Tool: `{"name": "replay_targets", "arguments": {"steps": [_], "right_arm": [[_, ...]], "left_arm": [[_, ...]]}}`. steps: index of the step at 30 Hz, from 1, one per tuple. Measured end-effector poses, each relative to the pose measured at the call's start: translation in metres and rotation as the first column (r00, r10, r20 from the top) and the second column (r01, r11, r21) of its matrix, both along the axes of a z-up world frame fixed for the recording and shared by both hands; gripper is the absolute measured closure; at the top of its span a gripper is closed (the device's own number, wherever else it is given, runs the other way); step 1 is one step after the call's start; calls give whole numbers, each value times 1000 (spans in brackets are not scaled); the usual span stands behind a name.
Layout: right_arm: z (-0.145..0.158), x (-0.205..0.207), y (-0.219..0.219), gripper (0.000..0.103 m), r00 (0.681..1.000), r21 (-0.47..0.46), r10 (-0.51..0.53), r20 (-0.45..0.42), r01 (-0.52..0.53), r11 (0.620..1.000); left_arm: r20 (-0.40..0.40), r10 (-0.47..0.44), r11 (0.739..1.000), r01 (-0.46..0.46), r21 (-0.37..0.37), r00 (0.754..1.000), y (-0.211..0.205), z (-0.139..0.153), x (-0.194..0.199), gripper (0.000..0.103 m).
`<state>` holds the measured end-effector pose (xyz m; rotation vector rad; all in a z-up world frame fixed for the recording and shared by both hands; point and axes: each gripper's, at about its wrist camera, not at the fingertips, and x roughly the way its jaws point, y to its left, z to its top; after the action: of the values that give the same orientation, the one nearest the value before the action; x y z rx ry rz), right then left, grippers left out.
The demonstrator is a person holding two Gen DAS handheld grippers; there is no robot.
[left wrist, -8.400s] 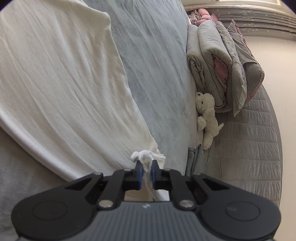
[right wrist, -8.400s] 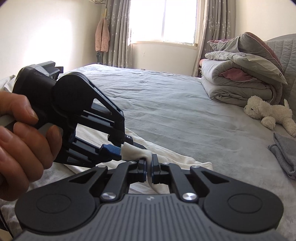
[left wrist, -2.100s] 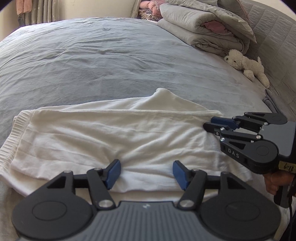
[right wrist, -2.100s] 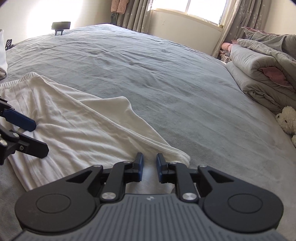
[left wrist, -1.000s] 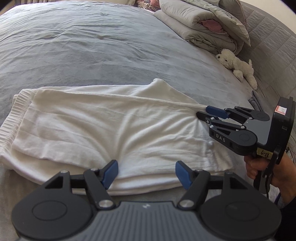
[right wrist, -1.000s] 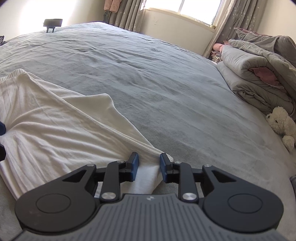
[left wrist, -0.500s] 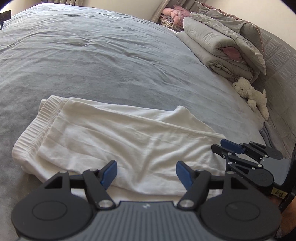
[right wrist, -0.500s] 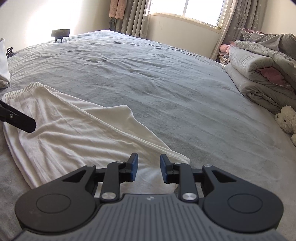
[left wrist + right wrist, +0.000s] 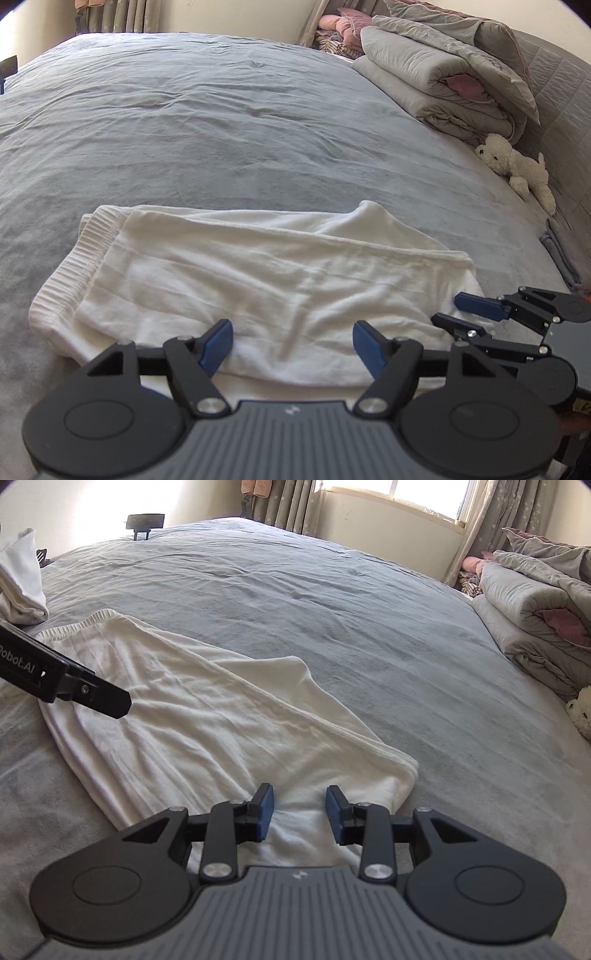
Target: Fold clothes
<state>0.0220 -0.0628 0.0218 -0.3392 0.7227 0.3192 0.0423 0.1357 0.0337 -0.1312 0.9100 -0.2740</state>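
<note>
A: Hovering with nothing held, the left gripper (image 9: 291, 341) stands with its blue pads spread wide over the near edge of the white garment (image 9: 258, 280). No cloth is pinched between them.

B: And the right gripper (image 9: 298, 812)?

A: Its jaws are opening. Cloth lies beneath and between the pads, but they do not press on it, so I read that end as let go. It sits at the garment's right-hand end, just inside the hemmed corner.

B: So where does the garment lie from each of them?

A: Straight ahead of the left gripper and stretching away to both sides, flat on the grey bed cover (image 9: 229, 122), ribbed waistband off to its left. From the right gripper it runs ahead and to the left, toward the other tool.

B: Which step is this, would you say?

A: My judgement: one lengthwise fold is laid down, both tools are free, and the next fold is not begun.

B: What does the next move call for?

A: Probably closing each gripper on one end's edge, both layers together, then carrying that end across toward the waistband. A shallow bite could lift only the top layer.
</note>
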Motion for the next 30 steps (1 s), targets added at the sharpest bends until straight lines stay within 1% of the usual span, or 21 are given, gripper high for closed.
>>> {"name": "replay_targets", "arguments": {"steps": [2, 6, 10, 13, 15, 17, 20, 23, 24, 28, 30], "right_arm": [[4, 0, -1, 65, 1000, -2, -7, 3, 7, 1000], [12, -6, -6, 64, 1000, 35, -14, 4, 14, 999], [1, -7, -3, 62, 1000, 0, -9, -26, 9, 1000], [3, -6, -2, 61, 999, 0, -15, -28, 15, 1000], [7, -7, -5, 61, 999, 22, -25, -26, 26, 999], [11, -8, -8, 61, 999, 39, -35, -27, 36, 999], [7, -8, -9, 61, 998, 22, -42, -51, 43, 999], [7, -8, -10, 60, 997, 28, -51, -53, 53, 998], [10, -9, -12, 60, 997, 34, -53, -49, 55, 998], [18, -10, -21, 47, 996, 48, -83, -29, 85, 995], [21, -8, -29, 46, 994, 62, -106, -28, 108, 992]], "left_arm": [[-13, -5, 999, 5, 34, 1000, -4, -5, 1, 30], [-14, 19, 1000, -19, -3, 1000, 3, -2, 0, 30], [-19, 30, 1000, -30, -10, 999, 6, -4, 0, 29], [-12, 4, 1000, -4, 29, 1000, -2, -6, -1, 24], [-8, -1, 999, 2, 44, 1000, -5, -6, -2, 23], [-4, 5, 999, -5, 36, 1000, -4, -4, -2, 23], [7, 14, 1000, -14, 15, 1000, -1, -2, -3, 23], [21, 28, 999, -29, 16, 999, -1, 1, -4, 23], [28, 28, 999, -28, 16, 999, -1, 2, -5, 23], [58, 23, 999, -24, 29, 998, -5, 7, -7, 23], [61, 18, 999, -20, 37, 998, -7, 8, -7, 23]]}}
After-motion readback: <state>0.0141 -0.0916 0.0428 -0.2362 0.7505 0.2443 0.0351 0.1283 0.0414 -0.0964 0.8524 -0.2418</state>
